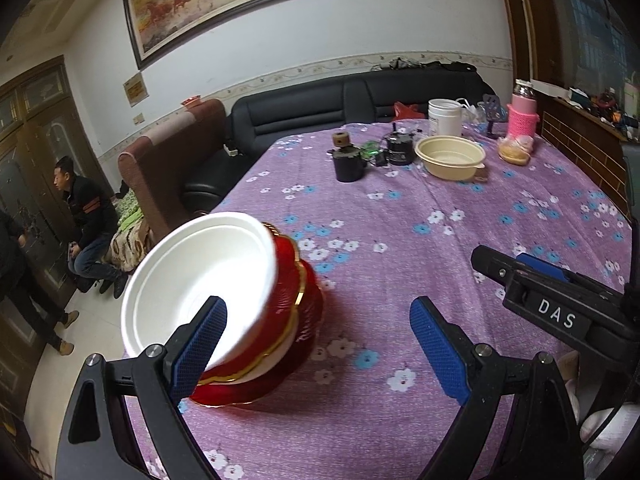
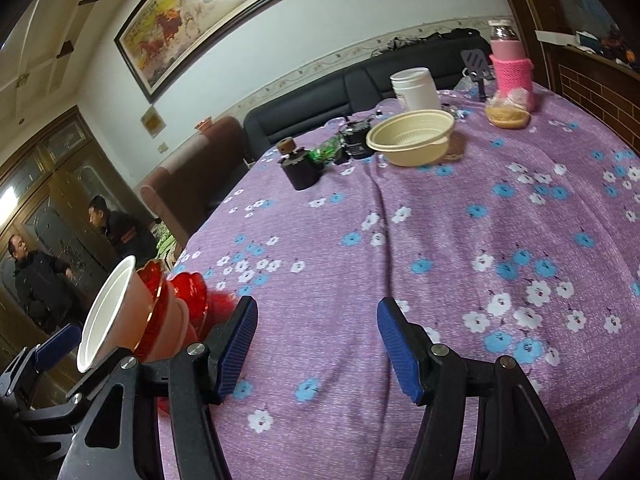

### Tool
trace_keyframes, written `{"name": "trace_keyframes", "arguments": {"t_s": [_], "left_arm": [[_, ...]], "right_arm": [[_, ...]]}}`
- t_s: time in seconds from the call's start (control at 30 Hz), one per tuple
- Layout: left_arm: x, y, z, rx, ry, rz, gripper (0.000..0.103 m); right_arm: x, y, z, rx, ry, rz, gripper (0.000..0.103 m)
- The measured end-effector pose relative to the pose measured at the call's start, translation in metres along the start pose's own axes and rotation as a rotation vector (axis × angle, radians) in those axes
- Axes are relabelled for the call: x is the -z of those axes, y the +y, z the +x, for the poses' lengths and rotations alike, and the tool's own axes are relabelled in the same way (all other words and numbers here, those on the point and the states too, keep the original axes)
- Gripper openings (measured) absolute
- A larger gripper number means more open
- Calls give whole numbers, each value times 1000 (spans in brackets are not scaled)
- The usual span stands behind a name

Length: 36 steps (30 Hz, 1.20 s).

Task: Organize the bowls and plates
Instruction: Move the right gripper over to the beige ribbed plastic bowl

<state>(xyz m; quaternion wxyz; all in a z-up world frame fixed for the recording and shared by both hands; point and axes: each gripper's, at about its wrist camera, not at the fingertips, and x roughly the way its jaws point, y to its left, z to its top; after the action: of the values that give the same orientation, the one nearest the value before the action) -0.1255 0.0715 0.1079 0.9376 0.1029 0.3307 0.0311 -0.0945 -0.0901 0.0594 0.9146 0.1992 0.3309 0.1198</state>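
Note:
A stack of dishes leans steeply toward the table's left edge: a white bowl (image 1: 200, 280) on top, nested in red gold-rimmed plates and bowls (image 1: 296, 320). My left gripper (image 1: 320, 344) is open; its left finger (image 1: 196, 348) is in front of the white bowl. In the right wrist view the same white bowl (image 2: 108, 312) and red dishes (image 2: 188, 296) tilt left of my open right gripper (image 2: 316, 344), which holds nothing. A beige bowl (image 1: 450, 156) (image 2: 412, 136) sits far back on the table.
The purple flowered tablecloth (image 1: 400, 220) covers the table. At the back stand a black cup (image 1: 348, 160), a dark gadget (image 1: 400, 148), a white jar (image 1: 444, 116), a pink bottle (image 1: 522, 116) and bagged food (image 1: 516, 148). The right gripper's body (image 1: 560, 304) shows at right. Two people (image 2: 44, 280) are at left.

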Motion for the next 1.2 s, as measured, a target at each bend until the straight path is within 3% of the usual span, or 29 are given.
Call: {"name": "trace_keyframes", "arguments": {"t_s": [0.7, 1.2], "left_arm": [[4, -46, 29, 80, 73, 99, 92], [-5, -68, 66, 156, 117, 113, 92]], "right_arm": [[3, -42, -1, 53, 28, 95, 68], [-4, -66, -1, 136, 39, 122, 68]]}}
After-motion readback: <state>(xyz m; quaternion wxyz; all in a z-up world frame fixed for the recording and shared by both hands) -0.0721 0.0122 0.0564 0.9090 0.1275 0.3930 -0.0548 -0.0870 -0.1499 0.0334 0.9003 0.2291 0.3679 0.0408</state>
